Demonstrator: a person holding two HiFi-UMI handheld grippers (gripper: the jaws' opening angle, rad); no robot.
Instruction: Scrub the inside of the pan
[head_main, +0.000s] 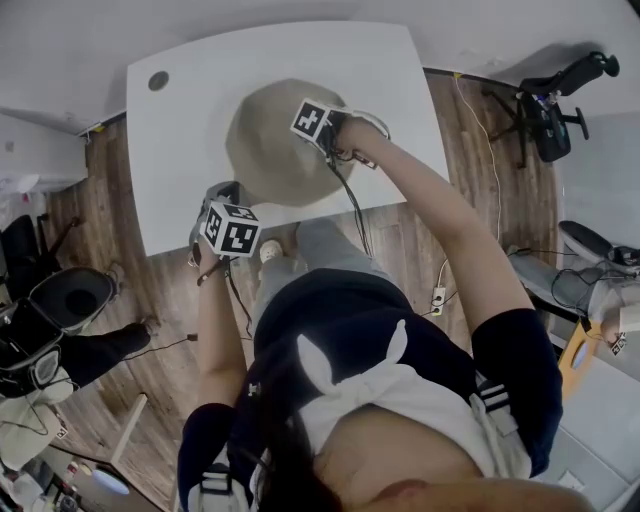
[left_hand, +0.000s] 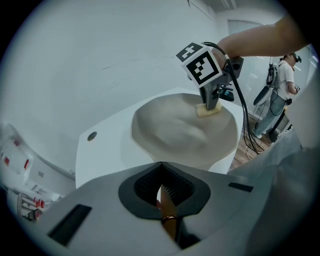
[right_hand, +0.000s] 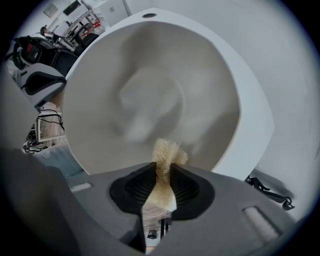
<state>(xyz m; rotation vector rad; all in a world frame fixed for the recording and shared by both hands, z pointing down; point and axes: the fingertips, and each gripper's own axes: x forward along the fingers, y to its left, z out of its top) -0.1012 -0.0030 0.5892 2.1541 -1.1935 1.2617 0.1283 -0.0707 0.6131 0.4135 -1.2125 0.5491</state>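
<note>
Inside pan, right hand-held gripper clamps scrubber.

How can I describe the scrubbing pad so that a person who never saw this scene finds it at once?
On the white table lies a round pan. The right gripper points down into it, and the scrubbing pad is the small wad pinched between its jaws. It alone is pale yellow and netted; pan and table are smooth.

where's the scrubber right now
The pale scrubber is pinched in the right gripper, down inside the pan, toward its far right side in the left gripper view.
</note>
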